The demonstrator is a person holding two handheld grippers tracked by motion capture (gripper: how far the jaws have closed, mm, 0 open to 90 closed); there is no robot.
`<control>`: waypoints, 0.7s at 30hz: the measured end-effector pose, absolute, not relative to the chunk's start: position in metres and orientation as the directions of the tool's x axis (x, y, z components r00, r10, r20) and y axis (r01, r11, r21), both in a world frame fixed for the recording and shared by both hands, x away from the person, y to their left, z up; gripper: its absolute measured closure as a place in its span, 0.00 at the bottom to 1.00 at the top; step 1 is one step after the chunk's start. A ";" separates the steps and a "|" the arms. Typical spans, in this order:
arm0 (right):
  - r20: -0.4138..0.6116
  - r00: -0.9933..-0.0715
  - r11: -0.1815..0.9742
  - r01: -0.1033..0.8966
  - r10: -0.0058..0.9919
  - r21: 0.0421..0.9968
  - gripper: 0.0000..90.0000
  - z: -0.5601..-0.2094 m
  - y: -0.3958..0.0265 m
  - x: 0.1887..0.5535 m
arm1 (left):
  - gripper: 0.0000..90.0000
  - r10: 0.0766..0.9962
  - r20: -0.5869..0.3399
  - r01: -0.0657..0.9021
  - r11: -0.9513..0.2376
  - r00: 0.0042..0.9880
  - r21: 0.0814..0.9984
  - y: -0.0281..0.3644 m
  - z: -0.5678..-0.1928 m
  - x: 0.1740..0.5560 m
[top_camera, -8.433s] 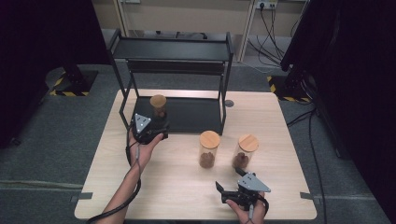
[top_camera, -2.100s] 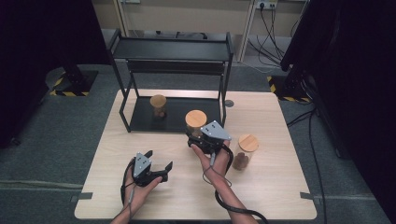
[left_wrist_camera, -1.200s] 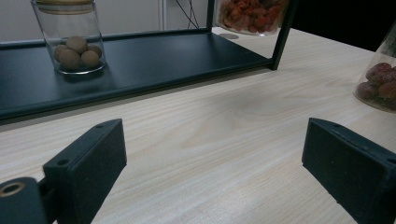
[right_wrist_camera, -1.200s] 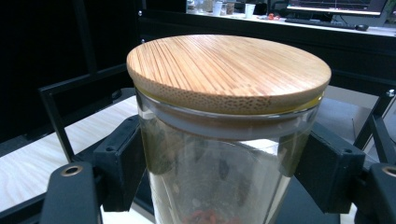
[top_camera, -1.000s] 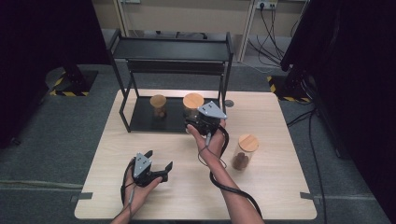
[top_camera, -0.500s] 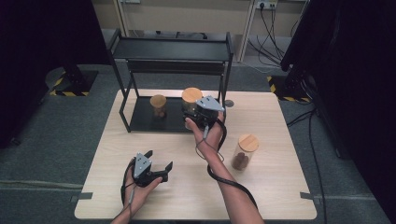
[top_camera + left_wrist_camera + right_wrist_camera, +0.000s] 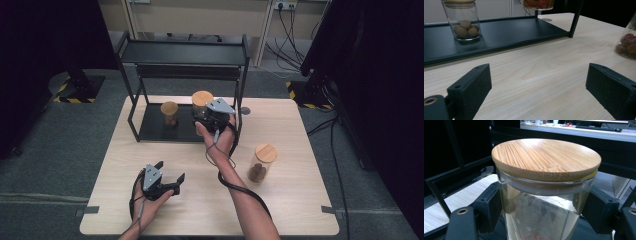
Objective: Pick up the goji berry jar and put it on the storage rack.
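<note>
- The right tool [image 7: 207, 116] held a glass jar [image 7: 202, 106] with a round wooden lid [image 7: 546, 157]. Its two black jaws pressed on the jar's sides, one on each side, just under the lid.
- The jar was at the right end of the black rack's [image 7: 184, 50] bottom shelf [image 7: 155, 129]. From the high view I could not tell if the jar touched the shelf or hung just above it.
- The left tool [image 7: 167, 181] was low on the wooden surface [image 7: 290, 130], well apart from the jar. Its jaws stood wide, with nothing between them.
- A small jar of brown balls [image 7: 464, 21] stood on the same shelf, to the left of the held jar.
- Another jar [image 7: 261, 162] stood on the surface, to the right of the person's right arm.
- In the right gripper view the glass was cloudy, so the red bits at the bottom were hard to make out.
- In the left gripper view the tops of the jars were cut off.
</note>
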State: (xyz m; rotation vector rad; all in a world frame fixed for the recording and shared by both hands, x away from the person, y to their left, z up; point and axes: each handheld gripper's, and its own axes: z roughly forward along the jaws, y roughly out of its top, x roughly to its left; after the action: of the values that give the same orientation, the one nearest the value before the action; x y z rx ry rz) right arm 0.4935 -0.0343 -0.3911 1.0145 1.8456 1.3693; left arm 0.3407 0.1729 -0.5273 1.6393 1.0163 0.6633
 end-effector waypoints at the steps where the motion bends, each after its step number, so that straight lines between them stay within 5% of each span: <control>1: -0.035 -0.513 0.169 0.218 0.857 0.961 0.28 -0.391 -0.033 0.495 | 0.06 0.871 -0.064 0.291 -0.093 0.486 0.952 0.173 -0.527 0.341; 21: -0.020 -0.499 0.174 0.263 0.866 0.949 0.28 -0.404 -0.026 0.520 | 0.06 0.870 -0.048 0.282 -0.107 0.491 0.953 0.171 -0.527 0.340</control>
State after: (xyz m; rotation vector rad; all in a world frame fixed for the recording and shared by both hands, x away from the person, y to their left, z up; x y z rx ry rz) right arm 0.5198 -0.0261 -0.4042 1.0630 1.8712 1.3344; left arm 0.3396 0.1713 -0.5272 1.6500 1.0029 0.6756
